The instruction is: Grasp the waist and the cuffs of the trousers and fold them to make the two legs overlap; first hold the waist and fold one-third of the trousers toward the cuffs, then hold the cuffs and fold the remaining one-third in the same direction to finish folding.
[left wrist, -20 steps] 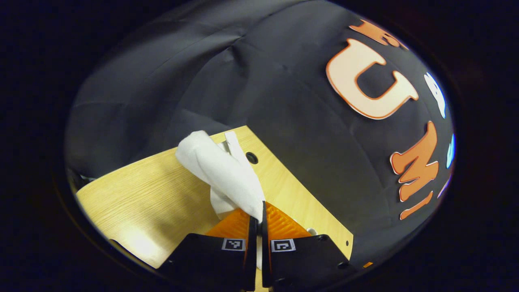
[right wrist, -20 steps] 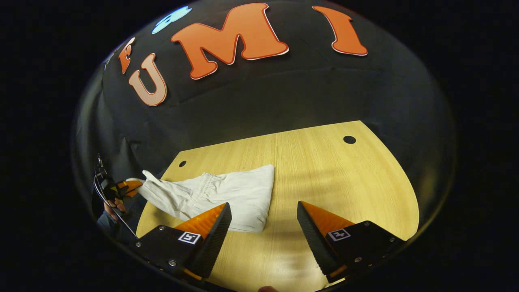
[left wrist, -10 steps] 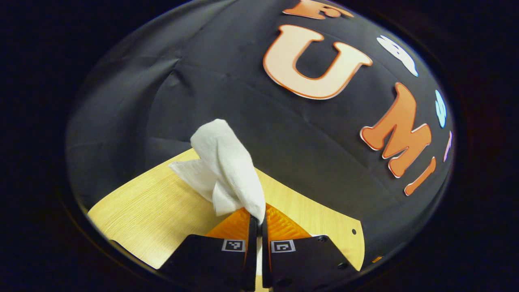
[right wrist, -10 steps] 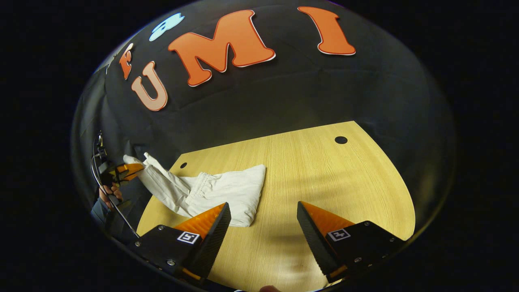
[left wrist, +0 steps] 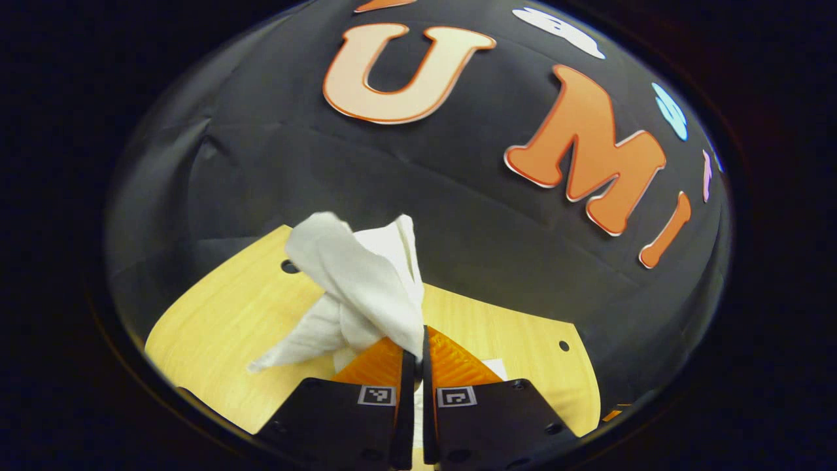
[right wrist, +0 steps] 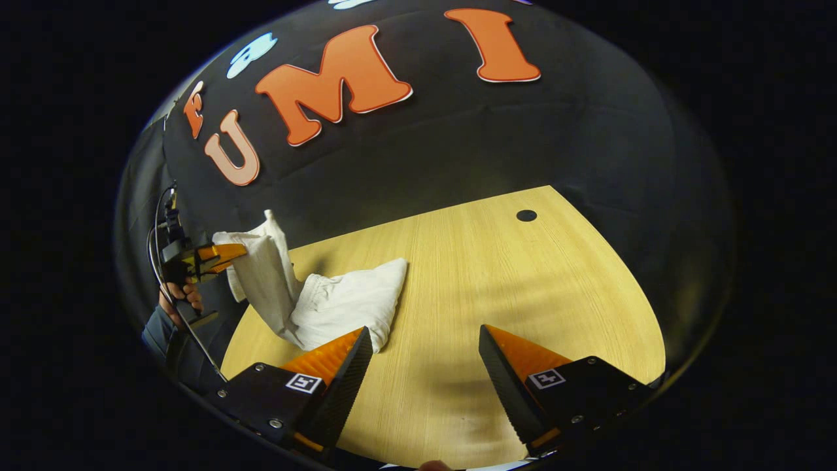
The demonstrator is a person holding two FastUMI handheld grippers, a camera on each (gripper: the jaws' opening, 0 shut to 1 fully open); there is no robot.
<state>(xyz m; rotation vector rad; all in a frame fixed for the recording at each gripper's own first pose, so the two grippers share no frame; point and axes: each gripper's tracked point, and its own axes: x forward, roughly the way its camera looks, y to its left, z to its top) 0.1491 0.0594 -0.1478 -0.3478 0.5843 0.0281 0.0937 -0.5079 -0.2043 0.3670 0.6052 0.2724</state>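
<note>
Trousers (right wrist: 340, 304) — white, bunched — lie partly on the pale wooden bench (right wrist: 510, 281) and are partly lifted off it. In the right gripper view one end rises from the heap toward the bench's left edge, where the left claw (right wrist: 225, 252) has it pinched in the air, a hand (right wrist: 180, 294) with a dark sleeve below holding that tool. The rest of the garment sits in a soft mound on the bench, near the left finger of the right claw (right wrist: 425, 350), not touching it as far as can be told.

In the left gripper view the left claw (left wrist: 414, 366) has its fingers pressed together on a fold of the trousers (left wrist: 356, 288); the cloth stands up in front of the camera and one strip trails down to the bench (left wrist: 222, 320). Which part of the garment it grips — waist or cuff — cannot be told.

The right claw is spread wide, nothing between its fingers, over bare bench.

Small round holes (right wrist: 526, 215) show in the bench top. Each finger mount carries a small square black-and-white marker (right wrist: 546, 377); nothing legible on it. No containers are among the things seen.
</note>
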